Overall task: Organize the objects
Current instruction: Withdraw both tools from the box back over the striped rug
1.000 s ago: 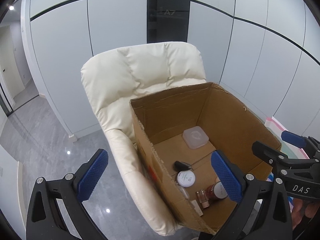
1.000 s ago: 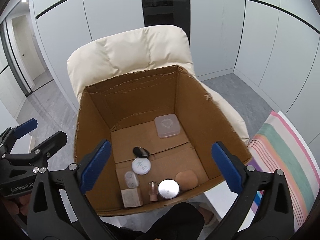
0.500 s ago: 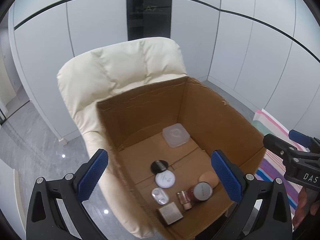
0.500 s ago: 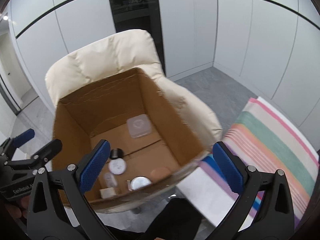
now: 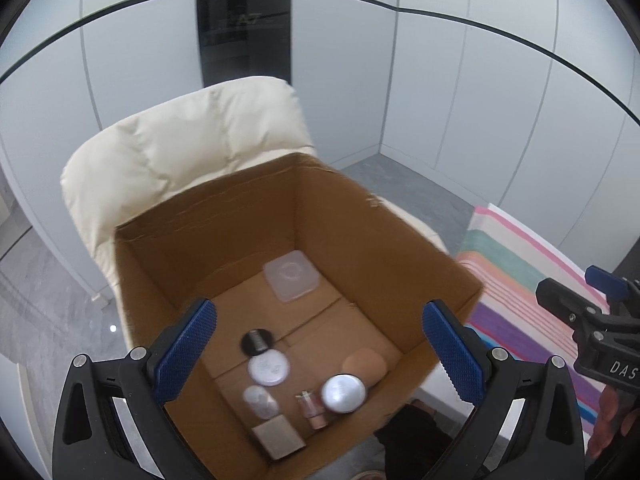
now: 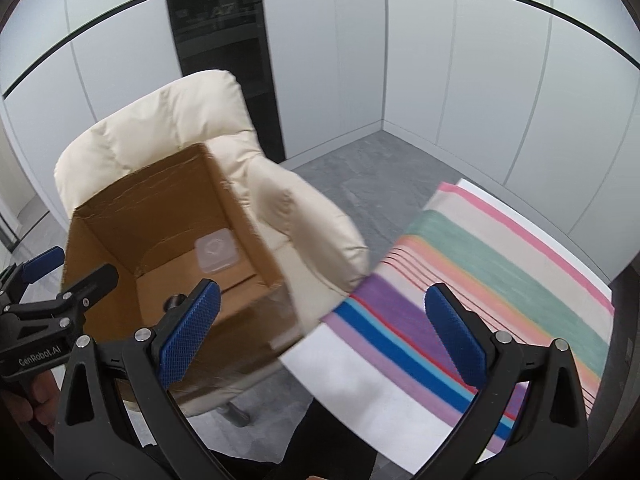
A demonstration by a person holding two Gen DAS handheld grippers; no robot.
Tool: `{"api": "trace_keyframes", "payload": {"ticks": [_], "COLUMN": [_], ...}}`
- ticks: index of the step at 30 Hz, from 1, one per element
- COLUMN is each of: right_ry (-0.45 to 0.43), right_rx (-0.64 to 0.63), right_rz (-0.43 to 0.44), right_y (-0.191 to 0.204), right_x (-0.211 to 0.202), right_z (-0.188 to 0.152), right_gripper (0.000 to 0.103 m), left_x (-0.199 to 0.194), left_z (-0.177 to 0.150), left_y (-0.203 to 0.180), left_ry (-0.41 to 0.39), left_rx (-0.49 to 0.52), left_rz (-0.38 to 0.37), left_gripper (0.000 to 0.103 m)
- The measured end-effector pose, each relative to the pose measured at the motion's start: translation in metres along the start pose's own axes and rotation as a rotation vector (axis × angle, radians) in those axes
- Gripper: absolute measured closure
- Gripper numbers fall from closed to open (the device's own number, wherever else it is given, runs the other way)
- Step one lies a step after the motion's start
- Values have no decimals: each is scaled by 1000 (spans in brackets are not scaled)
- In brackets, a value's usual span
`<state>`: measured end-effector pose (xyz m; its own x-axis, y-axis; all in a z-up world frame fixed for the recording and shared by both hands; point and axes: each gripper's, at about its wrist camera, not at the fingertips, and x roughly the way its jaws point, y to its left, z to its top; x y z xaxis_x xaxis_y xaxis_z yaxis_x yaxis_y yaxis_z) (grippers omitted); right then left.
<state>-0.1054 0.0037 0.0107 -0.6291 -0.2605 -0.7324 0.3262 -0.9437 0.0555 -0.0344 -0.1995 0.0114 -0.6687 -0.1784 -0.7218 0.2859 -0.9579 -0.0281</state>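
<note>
An open cardboard box rests on a cream padded chair. On its floor lie a clear square case, a black disc, a white round compact, a silver-lidded jar, a peach sponge, a small bottle, a clear round case and a grey square box. My left gripper hangs open above the box, nothing between its fingers. My right gripper is open too, over a striped cloth.
The striped cloth covers a white surface to the right of the chair. Grey tiled floor and pale wall panels surround the chair, with a dark cabinet column behind it. A hand holds the left gripper's handle.
Both views have swung right. The left gripper now looks straight down into the box. The right gripper has moved off the box and over the striped cloth. Both grippers stay open.
</note>
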Motion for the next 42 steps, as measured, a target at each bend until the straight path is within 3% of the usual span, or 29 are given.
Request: {"api": "trace_keyframes", "payload": {"ticks": [19, 27, 35, 42], "right_ry": [-1, -11, -37, -22], "right_rx": [167, 236, 248, 250], "right_rz": [-148, -212, -248, -283], "right_y": [-129, -169, -177, -183], "right_x": [-35, -62, -109, -145], "right_z": [-33, -50, -80, -116], "right_gripper": [0, 0, 0, 0], "left_x": [13, -9, -49, -76], "left_z": [4, -6, -33, -57], "left_y": [-132, -176, -191, -185], "left_ry": [24, -1, -17, -21], "left_rx": [139, 201, 265, 293], "left_rz": [-149, -188, -216, -197], "left_gripper": [0, 0, 0, 1]}}
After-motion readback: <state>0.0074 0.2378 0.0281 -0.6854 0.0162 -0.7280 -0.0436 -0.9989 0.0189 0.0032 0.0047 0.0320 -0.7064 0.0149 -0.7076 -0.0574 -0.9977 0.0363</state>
